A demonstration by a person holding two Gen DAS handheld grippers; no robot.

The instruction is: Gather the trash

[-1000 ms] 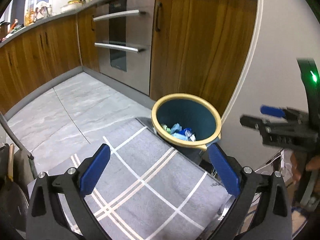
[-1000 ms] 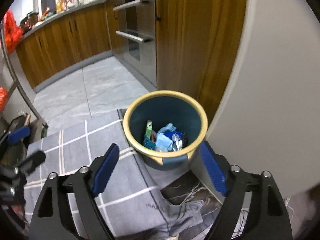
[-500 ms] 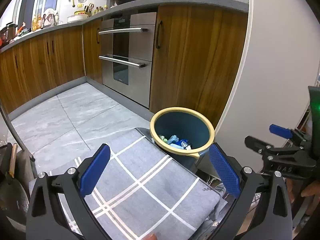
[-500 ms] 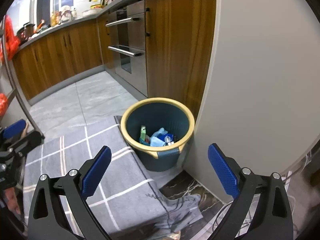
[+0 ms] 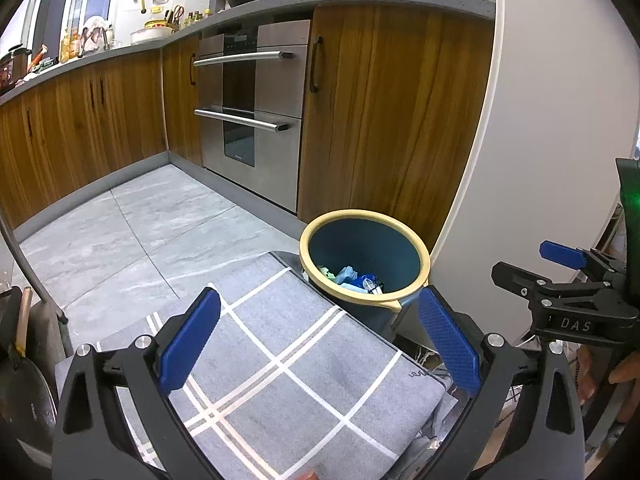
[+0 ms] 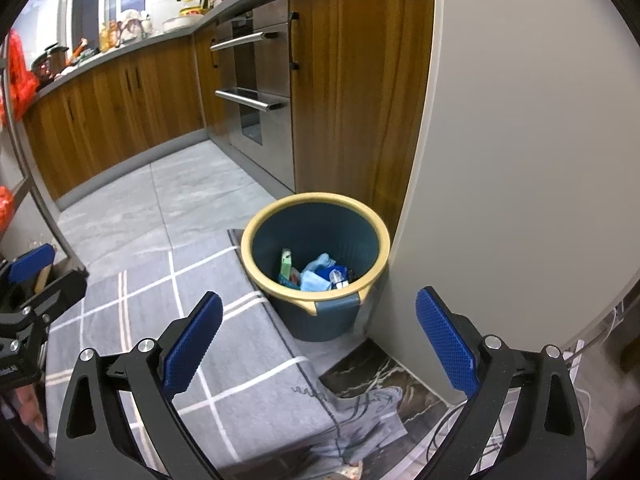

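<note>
A blue bin with a yellow rim [image 5: 364,216] [image 6: 316,198] stands on the floor against the cabinet and the white wall corner. Crumpled blue and green trash [image 5: 356,280] [image 6: 316,276] lies at its bottom. My left gripper [image 5: 318,294] is open with nothing between its blue pads, above a grey checked cloth [image 5: 300,360] just short of the bin. My right gripper [image 6: 319,296] is open wide and holds nothing, with the bin ahead of it. Each gripper also shows at the edge of the other's view: the right gripper [image 5: 528,262] and the left gripper [image 6: 52,274].
Wooden cabinets [image 5: 384,112] and a steel oven [image 5: 248,112] line the back. A white wall [image 6: 520,160] rises right of the bin. Grey floor tiles [image 5: 140,232] stretch to the left. Cables [image 6: 460,420] lie at the lower right, and a dark pan [image 5: 24,392] sits at far left.
Both views have drawn back from the bin and tilted up, so the bin looks smaller and farther off. The right gripper's jaws spread a little wider.
</note>
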